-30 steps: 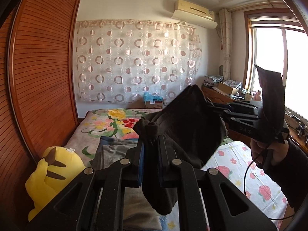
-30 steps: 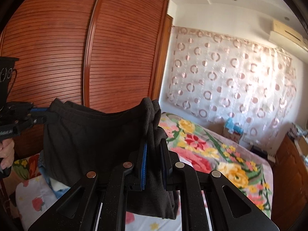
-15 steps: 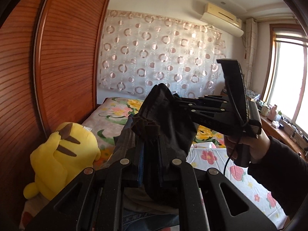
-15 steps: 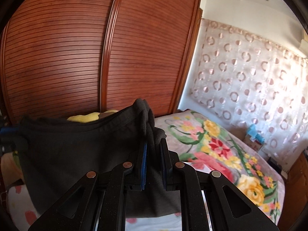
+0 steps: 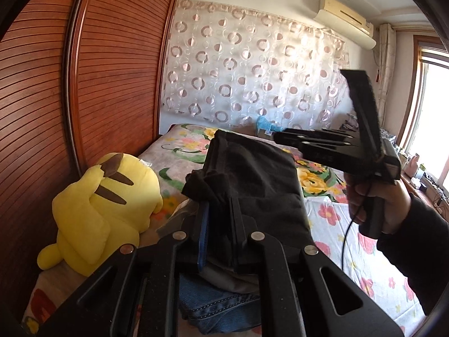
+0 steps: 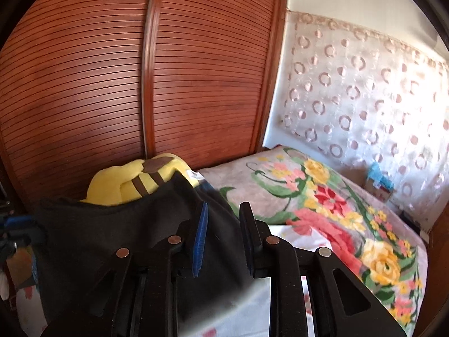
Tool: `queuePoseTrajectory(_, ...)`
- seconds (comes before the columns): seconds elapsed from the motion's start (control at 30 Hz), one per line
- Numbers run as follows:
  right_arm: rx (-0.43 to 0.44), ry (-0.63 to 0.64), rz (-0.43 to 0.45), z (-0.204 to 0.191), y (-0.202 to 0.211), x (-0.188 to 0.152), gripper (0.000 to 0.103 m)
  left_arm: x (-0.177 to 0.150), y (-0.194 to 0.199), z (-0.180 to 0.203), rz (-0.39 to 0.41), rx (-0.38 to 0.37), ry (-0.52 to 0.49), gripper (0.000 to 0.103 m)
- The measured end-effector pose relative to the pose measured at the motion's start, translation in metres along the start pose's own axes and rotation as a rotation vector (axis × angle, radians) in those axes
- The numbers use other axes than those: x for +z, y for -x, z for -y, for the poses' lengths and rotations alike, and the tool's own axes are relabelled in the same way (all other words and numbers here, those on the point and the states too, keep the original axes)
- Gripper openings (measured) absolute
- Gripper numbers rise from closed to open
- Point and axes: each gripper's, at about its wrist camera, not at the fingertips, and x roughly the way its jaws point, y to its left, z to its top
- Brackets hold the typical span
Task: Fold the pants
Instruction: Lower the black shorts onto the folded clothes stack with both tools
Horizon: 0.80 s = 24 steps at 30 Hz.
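Observation:
The black pants lie folded and nearly flat over a pile of clothes on the bed. My left gripper is shut on their bunched near corner. In the left wrist view my right gripper, held by a hand in a dark sleeve, sits at the far corner of the pants. Seen from the right wrist, that right gripper has its jaws opening. The black cloth sags between and below its fingers, and the pads no longer press on it. The left gripper shows at the left edge, holding the other corner.
Under the pants lie a grey garment and folded jeans. A yellow plush toy sits left of the pile against the slatted wooden wardrobe. A flowered blanket covers the bed beyond; a patterned curtain hangs behind.
Both grippers came down toward the bed and the hanging pants flattened onto the pile. The right gripper's jaws parted and the cloth slipped from its pads. The left gripper kept its grip.

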Motion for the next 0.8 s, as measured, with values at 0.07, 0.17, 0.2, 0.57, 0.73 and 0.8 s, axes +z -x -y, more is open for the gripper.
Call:
queuePoseTrajectory(0.07, 0.022, -0.019, -0.017, 0.008, 0.0, -0.005, 0.024, -0.002, -0.001, -0.001, -0.001, 0.007, -0.006, 0.013)
queuePoseTrajectory(0.17, 0.031, -0.048, -0.071, 0.016, -0.01, -0.009, 0.024, -0.003, -0.002, -0.004, -0.009, 0.012, -0.004, 0.013)
queuePoseTrajectory(0.2, 0.017, -0.06, -0.087, 0.019, -0.017, -0.008, 0.024, -0.003, -0.003, -0.004, -0.012, 0.018, -0.005, 0.013)
queuePoseTrajectory(0.57, -0.041, -0.102, -0.106, -0.001, -0.009, 0.008, 0.024, 0.001, 0.008, 0.002, -0.026, 0.042, -0.047, 0.013)
queuePoseTrajectory(0.73, -0.02, -0.118, -0.075, -0.019, 0.017, 0.0, 0.024, -0.001, 0.02, 0.005, -0.003, 0.078, -0.086, 0.028)
queuePoseTrajectory(0.8, -0.012, -0.122, -0.066, -0.025, 0.028, -0.005, 0.024, -0.003, 0.024, 0.004, 0.003, 0.084, -0.091, 0.036)
